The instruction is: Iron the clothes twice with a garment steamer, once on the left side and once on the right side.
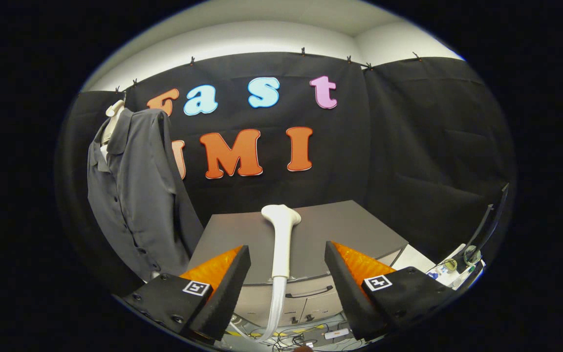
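A grey button-up shirt (137,190) hangs on a pale mannequin form (114,110) to the left, in front of the black cloth wall. The white garment steamer head (281,234) lies on a grey cabinet top (350,230), its nozzle pointing away and its translucent hose (276,308) dropping over the front edge. My gripper (287,274) is open, its two fingers set wide on either side of the steamer handle, somewhat nearer than it and not touching it.
The grey cabinet has drawers with a dark handle (308,293) below its top. Cables and small items (306,337) lie on the floor beneath. At the right stand a dark curved frame (489,220) and a cluttered surface (450,271).
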